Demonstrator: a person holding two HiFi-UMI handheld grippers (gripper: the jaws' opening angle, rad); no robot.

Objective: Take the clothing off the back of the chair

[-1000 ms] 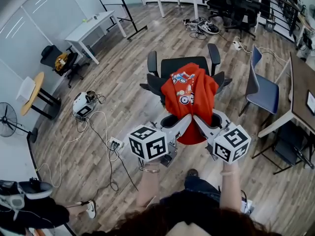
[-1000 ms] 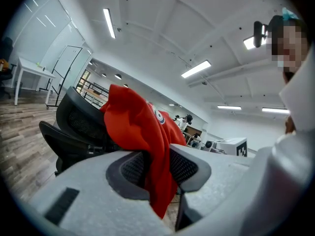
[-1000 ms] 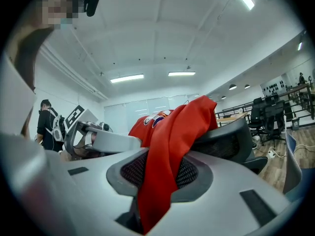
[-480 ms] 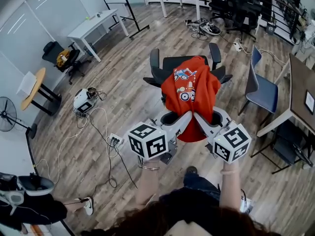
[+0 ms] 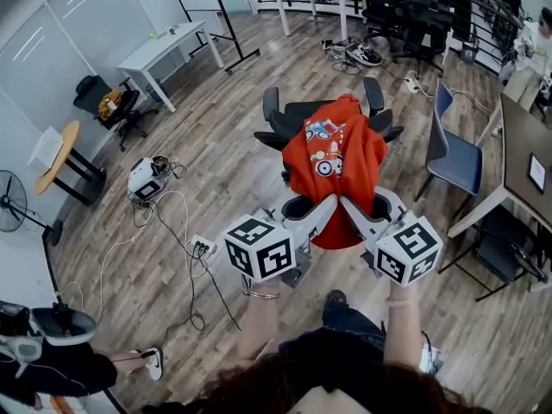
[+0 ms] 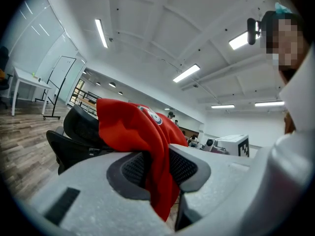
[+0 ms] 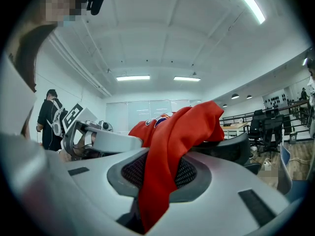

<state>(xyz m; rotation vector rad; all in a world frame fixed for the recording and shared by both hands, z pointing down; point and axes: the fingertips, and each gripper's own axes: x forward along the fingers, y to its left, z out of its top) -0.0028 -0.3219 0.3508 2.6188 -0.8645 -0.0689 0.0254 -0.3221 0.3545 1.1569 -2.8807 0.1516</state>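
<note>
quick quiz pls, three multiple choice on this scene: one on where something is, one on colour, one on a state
1. Where is the garment?
A) on the floor
B) draped over the back of the black chair
C) on a white table

2. What colour is the garment?
A) blue
B) green
C) red

3. How do the jaws of the left gripper stand?
A) wide apart and empty
B) shut on the garment's lower edge
C) shut on a cable

Answers:
1 B: in the head view its top lies over the chair back.
2 C: it is red, with a cartoon print.
3 B: the left gripper view shows cloth pinched between the jaws, and the right gripper grips it the same way.
</note>
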